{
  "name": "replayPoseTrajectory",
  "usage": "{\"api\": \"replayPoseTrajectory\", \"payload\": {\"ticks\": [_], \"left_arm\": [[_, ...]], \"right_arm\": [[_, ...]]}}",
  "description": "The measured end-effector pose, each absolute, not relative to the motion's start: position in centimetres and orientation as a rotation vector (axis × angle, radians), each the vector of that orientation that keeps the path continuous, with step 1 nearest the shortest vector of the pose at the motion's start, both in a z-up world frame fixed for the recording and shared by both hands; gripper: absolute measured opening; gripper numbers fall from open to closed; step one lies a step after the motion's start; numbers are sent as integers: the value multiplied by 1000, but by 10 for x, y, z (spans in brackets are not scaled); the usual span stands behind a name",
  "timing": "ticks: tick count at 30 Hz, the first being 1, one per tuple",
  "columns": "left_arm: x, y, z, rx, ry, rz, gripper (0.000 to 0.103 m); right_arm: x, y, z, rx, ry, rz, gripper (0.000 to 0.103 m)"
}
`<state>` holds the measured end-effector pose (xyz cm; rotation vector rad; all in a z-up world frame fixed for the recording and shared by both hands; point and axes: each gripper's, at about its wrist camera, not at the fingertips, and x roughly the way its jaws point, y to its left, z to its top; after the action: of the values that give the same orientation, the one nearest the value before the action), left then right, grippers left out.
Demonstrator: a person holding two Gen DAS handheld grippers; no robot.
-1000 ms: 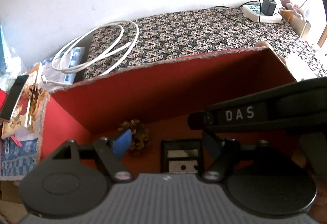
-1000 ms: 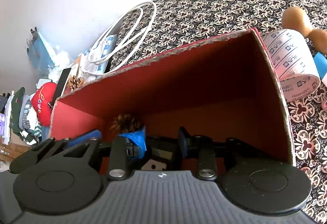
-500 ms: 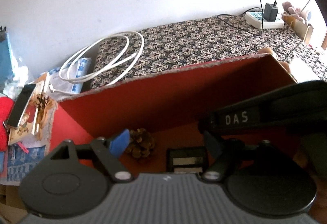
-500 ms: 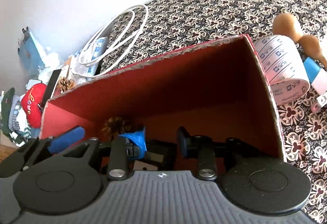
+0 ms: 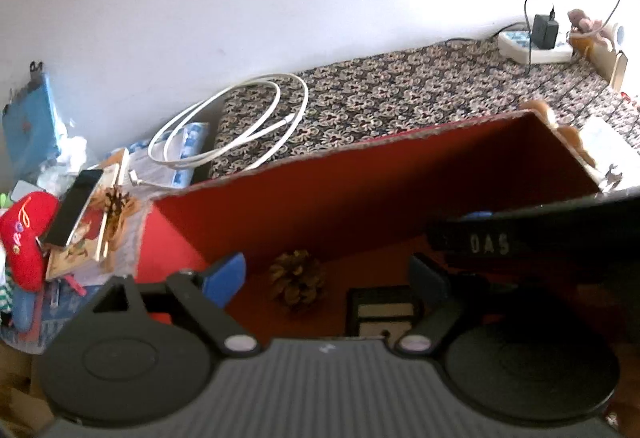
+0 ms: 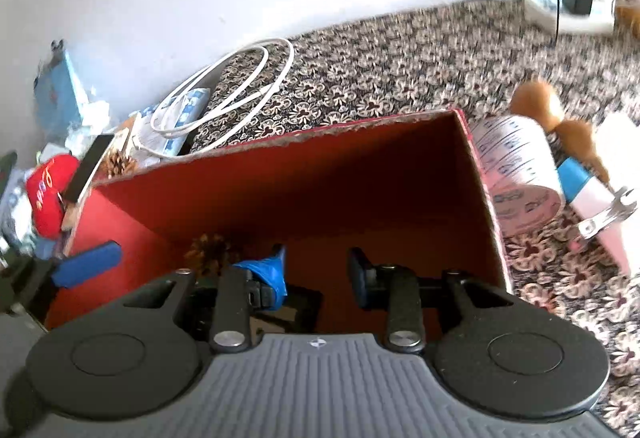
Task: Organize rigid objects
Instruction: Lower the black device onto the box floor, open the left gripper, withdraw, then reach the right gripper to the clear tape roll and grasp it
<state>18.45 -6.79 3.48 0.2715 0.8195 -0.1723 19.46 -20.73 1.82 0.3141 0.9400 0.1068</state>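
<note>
A red open box (image 5: 360,190) (image 6: 280,190) lies on the patterned cloth. A pine cone (image 5: 298,280) (image 6: 210,252) and a black flat device (image 5: 382,312) lie on its floor. My left gripper (image 5: 326,278) is open and empty above the box's near side. My right gripper (image 6: 318,270) is open and empty over the box; its body shows at the right in the left wrist view (image 5: 520,234). The black device is mostly hidden behind my right gripper's fingers (image 6: 264,274).
A coiled white cable (image 5: 232,130) lies behind the box. Clutter with a red plush (image 5: 24,234), a phone (image 5: 72,206) and a second pine cone (image 5: 114,200) sits left. A label roll (image 6: 516,174), a brown gourd (image 6: 556,118) and a blue-white tube (image 6: 580,186) lie right. A power strip (image 5: 532,46) is far back.
Both grippers have risen and drawn back from the box, so more wall and cloth show. The right gripper's jaws have opened wider. The pine cone and black device stay in the box.
</note>
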Motion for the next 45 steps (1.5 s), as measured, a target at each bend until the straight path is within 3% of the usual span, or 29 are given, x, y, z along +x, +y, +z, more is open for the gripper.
{"api": "replayPoseTrajectory", "payload": {"ticks": [12, 25, 30, 40, 45], "left_arm": [[120, -55, 72, 212, 744, -136, 90], [54, -19, 81, 85, 744, -186, 89], [31, -1, 68, 20, 772, -243, 88], [7, -5, 2, 0, 969, -356, 82], [6, -6, -26, -22, 1060, -345, 72]], "right_arm": [[127, -206, 55, 309, 736, 195, 18], [61, -229, 56, 379, 624, 416, 19], [36, -239, 47, 350, 649, 488, 19], [27, -228, -1, 371, 869, 505, 18], [29, -212, -10, 341, 921, 557, 18]]}}
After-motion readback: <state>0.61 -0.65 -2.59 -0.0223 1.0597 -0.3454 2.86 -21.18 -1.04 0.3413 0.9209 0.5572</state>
